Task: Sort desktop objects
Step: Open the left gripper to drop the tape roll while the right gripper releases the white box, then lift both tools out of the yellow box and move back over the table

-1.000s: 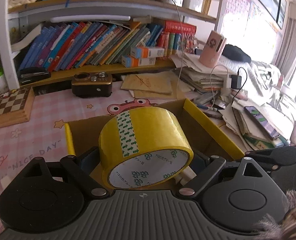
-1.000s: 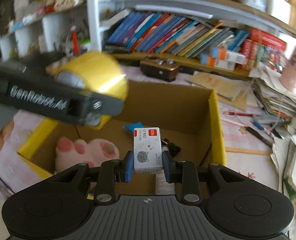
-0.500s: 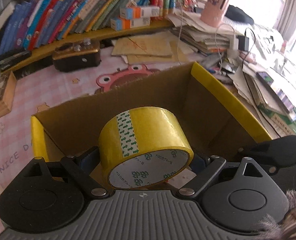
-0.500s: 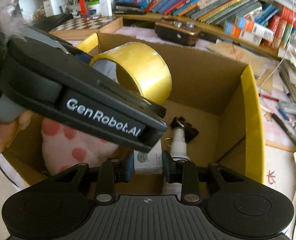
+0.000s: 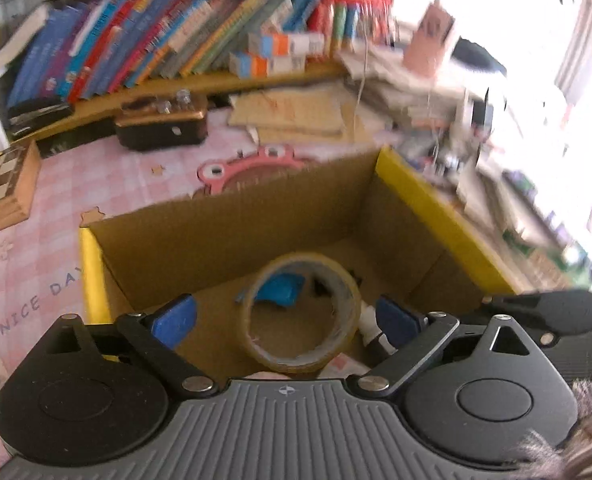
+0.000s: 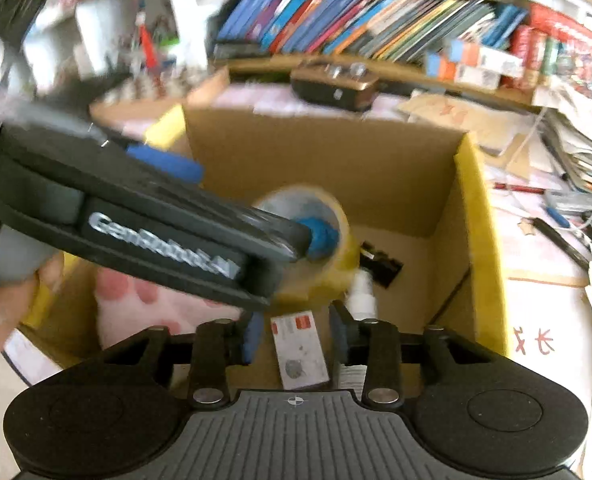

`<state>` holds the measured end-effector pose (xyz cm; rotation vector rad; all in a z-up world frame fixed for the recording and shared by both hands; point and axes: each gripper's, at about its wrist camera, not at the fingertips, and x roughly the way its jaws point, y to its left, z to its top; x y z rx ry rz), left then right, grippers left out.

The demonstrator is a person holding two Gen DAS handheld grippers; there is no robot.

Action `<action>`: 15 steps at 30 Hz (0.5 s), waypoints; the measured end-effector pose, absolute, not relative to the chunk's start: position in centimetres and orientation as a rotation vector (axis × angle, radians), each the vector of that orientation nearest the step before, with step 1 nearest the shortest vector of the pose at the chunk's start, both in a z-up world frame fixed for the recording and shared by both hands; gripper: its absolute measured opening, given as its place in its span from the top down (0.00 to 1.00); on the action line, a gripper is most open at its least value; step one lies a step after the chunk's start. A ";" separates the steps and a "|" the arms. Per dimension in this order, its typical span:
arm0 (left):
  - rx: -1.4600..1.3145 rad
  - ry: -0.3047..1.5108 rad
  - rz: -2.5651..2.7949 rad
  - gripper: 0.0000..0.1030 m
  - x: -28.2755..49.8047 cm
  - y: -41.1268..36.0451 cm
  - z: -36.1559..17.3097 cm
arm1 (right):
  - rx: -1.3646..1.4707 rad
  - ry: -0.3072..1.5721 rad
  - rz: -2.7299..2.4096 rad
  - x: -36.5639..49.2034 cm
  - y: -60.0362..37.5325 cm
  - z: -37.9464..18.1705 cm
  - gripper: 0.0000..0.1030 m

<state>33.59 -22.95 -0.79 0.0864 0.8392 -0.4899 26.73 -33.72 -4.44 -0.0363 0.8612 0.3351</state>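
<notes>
Tape roll (image 5: 302,314) is loose inside the cardboard box (image 5: 231,224), sitting between the left gripper (image 5: 287,316) pads with clear gaps on both sides, so nothing is pinching it. Those jaws have just been opening, which reads like a drop into the box. Same deal on the right gripper (image 6: 293,338): its jaws have just been opening too, and the small white card box (image 6: 300,350) with a red label lies between them near the box's front edge, untouched by either pad. Both items seem parked in the box because that's the sorting bin. Readable writing: "GenRobot.AI" on the left gripper's side, "NICE DAY" on the pink tablecloth (image 5: 35,240). Card box print is too blurry.
</notes>
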 end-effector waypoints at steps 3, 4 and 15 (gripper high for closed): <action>0.048 0.771 -0.484 0.04 32.0 -22.1 0.6 | -0.013 0.807 0.318 25.5 -34.2 -3.3 0.59; 0.049 0.747 -0.480 0.04 31.4 -21.8 1.0 | -0.012 0.791 0.312 25.1 -34.3 -2.9 0.58; 0.026 0.558 -0.373 0.00 23.9 -18.3 4.0 | -0.001 0.599 0.244 20.7 -34.7 0.8 0.40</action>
